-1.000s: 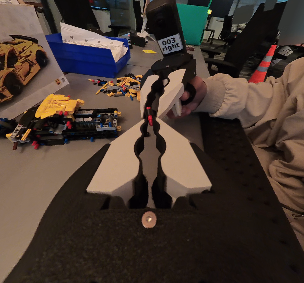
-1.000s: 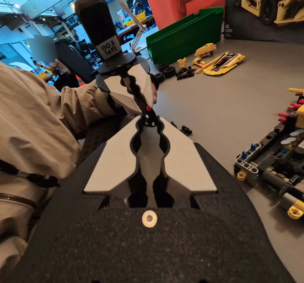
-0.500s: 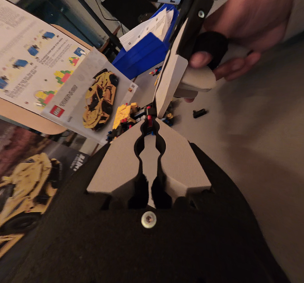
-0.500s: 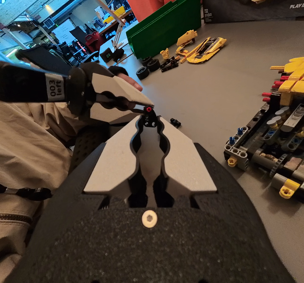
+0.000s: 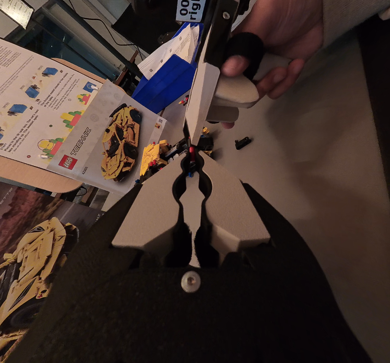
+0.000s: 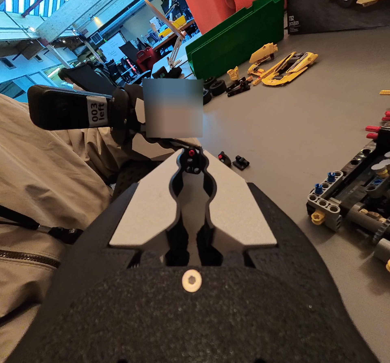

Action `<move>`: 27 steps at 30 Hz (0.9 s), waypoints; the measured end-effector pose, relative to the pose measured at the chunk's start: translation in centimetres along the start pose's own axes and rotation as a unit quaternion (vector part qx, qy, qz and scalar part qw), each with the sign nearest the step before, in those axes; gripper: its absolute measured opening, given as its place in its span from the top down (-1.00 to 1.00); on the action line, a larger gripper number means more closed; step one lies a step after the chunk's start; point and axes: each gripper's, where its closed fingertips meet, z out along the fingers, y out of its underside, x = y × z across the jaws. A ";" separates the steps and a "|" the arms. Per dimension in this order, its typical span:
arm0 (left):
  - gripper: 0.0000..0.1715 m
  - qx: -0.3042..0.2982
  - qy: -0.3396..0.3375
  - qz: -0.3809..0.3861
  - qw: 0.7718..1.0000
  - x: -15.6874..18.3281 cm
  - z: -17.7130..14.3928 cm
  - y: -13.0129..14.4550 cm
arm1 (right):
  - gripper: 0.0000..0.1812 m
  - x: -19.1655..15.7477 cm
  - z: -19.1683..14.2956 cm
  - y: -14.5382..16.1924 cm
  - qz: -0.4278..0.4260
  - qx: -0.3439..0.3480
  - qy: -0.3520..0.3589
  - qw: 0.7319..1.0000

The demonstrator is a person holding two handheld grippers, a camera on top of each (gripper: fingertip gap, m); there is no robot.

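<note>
The grippers' fingers were pale grey with black wavy inner edges. A black piece carried a red pin. The bin was green, the body panels yellow, the table grey. A bin was blue, the sleeve beige.

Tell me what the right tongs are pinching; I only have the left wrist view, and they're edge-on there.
Observer: The right tongs are shut on a small black plastic connector with round holes, with a red pin in its top.
Operator: What's on the table beyond them?
Observer: A long green plastic bin, with black rubber wheels and yellow plastic body panels in front of it.
Operator: And my left tongs?
Observer: The left tongs come in sideways, closed on that red pin.
</note>
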 end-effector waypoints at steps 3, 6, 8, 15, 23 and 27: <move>0.96 -0.001 0.006 0.004 1.000 0.3 0.0 0.0 | 0.89 -0.1 0.2 0.4 -0.010 -0.014 0.002 1.000; 0.96 0.012 0.004 0.016 1.000 0.1 -0.3 -0.5 | 0.90 -0.6 0.0 0.0 -0.019 -0.007 -0.011 1.000; 0.96 0.024 0.014 0.015 0.999 0.1 -0.6 -0.8 | 0.90 -1.0 -0.1 -0.1 -0.030 -0.004 -0.021 0.999; 0.97 0.026 0.008 0.050 0.998 0.3 -1.2 -1.0 | 0.90 -1.8 -0.8 0.1 -0.035 -0.025 -0.055 0.998; 0.96 -0.019 0.026 -0.069 0.997 -1.4 -1.0 2.7 | 0.89 10.4 -16.9 0.1 0.008 -0.073 0.293 0.953; 0.96 -0.083 0.055 -0.111 0.989 0.1 0.6 4.6 | 0.89 13.5 -24.5 2.2 0.026 -0.139 0.451 0.881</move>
